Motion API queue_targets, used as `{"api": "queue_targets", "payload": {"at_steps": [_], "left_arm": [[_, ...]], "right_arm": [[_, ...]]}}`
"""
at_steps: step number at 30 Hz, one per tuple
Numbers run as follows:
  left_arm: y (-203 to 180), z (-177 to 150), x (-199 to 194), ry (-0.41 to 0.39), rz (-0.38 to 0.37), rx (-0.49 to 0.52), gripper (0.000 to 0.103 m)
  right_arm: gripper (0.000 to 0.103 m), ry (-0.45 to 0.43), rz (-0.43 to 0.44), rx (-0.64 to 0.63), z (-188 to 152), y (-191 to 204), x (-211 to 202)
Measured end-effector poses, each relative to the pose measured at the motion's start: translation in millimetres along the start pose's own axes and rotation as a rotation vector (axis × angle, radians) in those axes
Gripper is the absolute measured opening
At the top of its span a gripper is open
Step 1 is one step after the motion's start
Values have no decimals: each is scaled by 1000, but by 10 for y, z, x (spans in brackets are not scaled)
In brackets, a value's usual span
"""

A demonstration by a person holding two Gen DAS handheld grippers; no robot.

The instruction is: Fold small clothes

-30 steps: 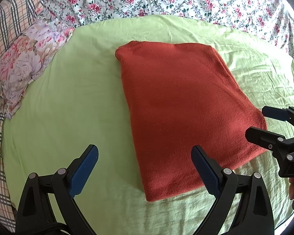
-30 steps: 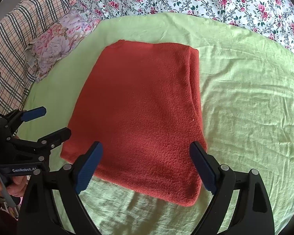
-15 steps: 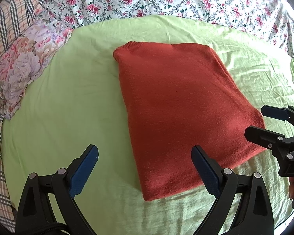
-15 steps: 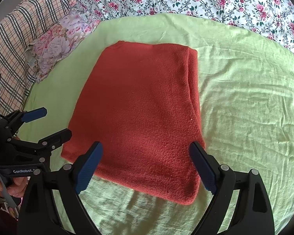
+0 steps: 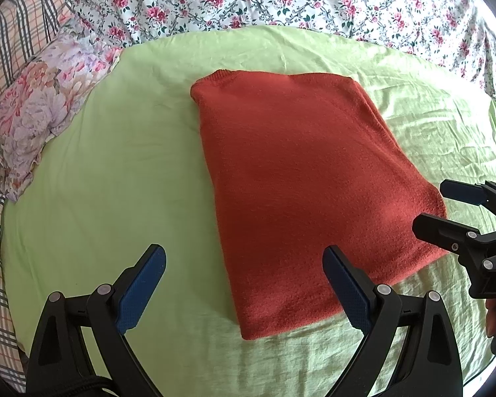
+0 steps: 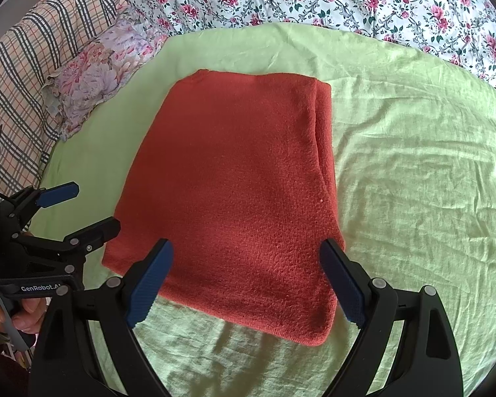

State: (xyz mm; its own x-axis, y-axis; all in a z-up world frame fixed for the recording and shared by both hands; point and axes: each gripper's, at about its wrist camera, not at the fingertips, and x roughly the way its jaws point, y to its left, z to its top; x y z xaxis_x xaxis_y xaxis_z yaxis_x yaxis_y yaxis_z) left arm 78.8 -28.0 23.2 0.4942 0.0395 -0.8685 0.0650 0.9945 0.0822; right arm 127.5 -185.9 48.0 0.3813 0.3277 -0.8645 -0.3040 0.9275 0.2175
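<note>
Red knit garment [image 5: 301,178] lay folded into neat rectangle, middle of green sheet [image 5: 115,178]. Left gripper [image 5: 244,284] and right gripper [image 6: 244,281] spread wide, empty, near garment's front edge. Folding looked essentially done.

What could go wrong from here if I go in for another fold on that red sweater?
Both grippers, left and right, hang open over the near edge of the sweater, holding nothing.

1. The right side shows stacked layers; a shallow pinch may lift only the top one and undo the fold.
2. The green sheet underneath is loose and wrinkled, so a low grab could catch it too.
3. The grippers sit close together and could bump.
</note>
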Motion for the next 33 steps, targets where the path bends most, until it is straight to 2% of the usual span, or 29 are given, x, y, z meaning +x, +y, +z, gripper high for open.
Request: {"api": "queue_targets", "payload": {"at_steps": [33], "left_arm": [[-10, 6, 21, 0, -7, -5, 96]], "right_arm": [[90, 0, 0, -1, 10, 24, 31]]}}
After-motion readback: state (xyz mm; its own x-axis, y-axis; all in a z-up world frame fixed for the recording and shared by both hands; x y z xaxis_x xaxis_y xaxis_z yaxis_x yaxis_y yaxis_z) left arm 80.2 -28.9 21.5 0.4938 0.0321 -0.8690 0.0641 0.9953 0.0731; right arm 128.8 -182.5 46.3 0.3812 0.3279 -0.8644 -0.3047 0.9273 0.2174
